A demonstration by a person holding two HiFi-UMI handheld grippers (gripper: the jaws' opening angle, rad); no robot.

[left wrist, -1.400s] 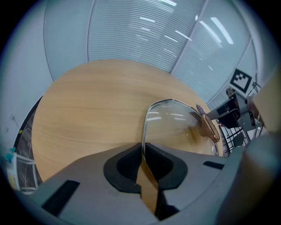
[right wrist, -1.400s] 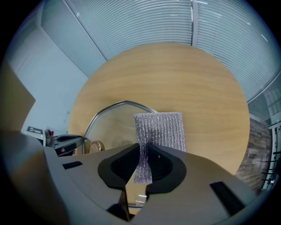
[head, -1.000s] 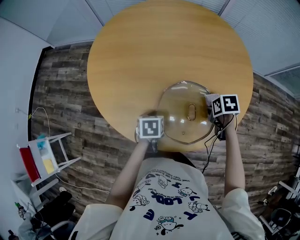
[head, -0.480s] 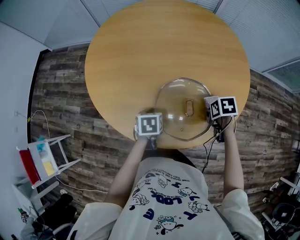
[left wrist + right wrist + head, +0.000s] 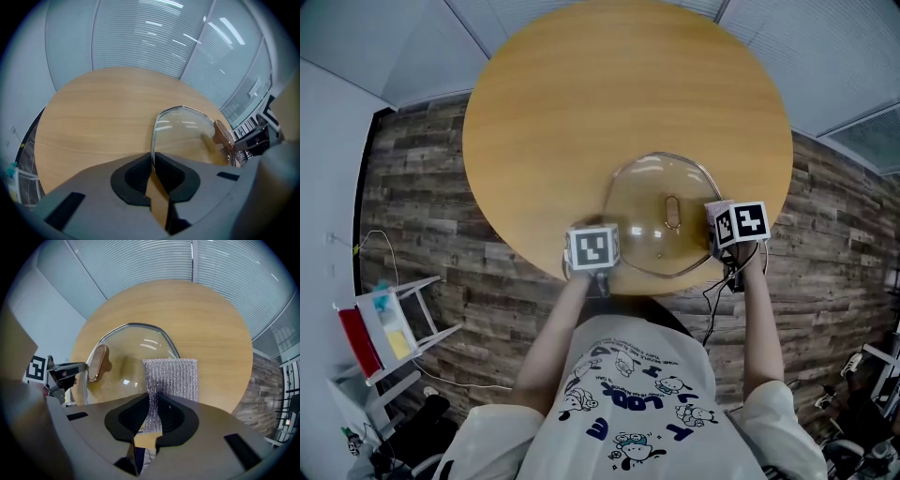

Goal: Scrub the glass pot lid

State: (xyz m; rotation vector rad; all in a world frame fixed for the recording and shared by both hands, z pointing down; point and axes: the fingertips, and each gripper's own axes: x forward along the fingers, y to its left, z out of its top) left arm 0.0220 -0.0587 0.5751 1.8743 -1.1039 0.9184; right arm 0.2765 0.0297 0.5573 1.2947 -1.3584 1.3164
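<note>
Head view: lid (image 5: 649,199) (lettered shirt (image 5: 637,380))

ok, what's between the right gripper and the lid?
A silver mesh scrub pad, pinched by the right gripper, sticks out over the edge of the glass lid. The right gripper view shows it; contact with the glass isn't clear.

Clear lid (image 5: 661,211), silvery ribbed pad (image 5: 171,380), tan wood-grain table (image 5: 581,112).

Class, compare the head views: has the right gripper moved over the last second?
Yes. Against the handle of the glass pot lid, the right gripper has slid toward the table's near edge.
</note>
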